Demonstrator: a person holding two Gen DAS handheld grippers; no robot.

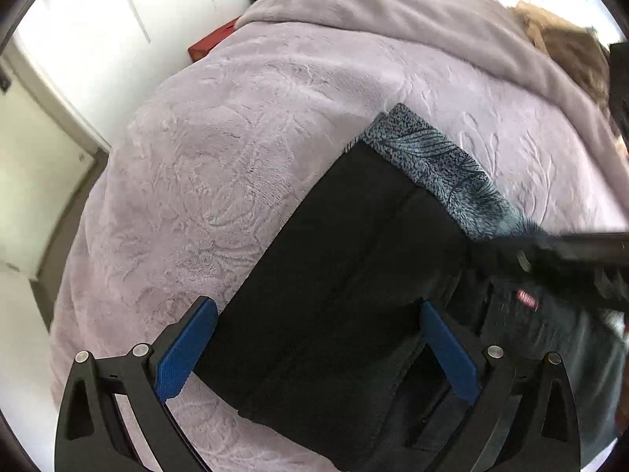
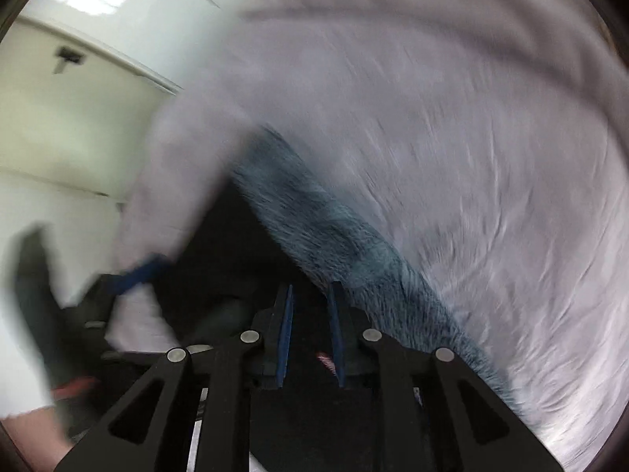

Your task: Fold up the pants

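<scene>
Black pants [image 1: 334, 275] lie folded in a long strip on a lilac blanket [image 1: 236, 137], with their grey-blue fuzzy lining [image 1: 432, 157] showing along the far edge and a small red label [image 1: 527, 299] near the waist. My left gripper [image 1: 318, 350] stands wide open above the strip's near end, one blue pad on each side, touching nothing. My right gripper [image 2: 310, 334] hovers over the waist, blurred. Its pads stand a narrow gap apart, and the red label [image 2: 324, 360] shows through that gap. In the left wrist view it is a dark streak [image 1: 550, 251].
The blanket-covered bed fills most of both views, with a thick fold of blanket [image 1: 393, 11] across the back. A red box [image 1: 212, 41] sits off the bed's far left edge and a brown furry heap [image 1: 566, 43] lies at the back right. White walls and floor [image 1: 47, 157] are at left.
</scene>
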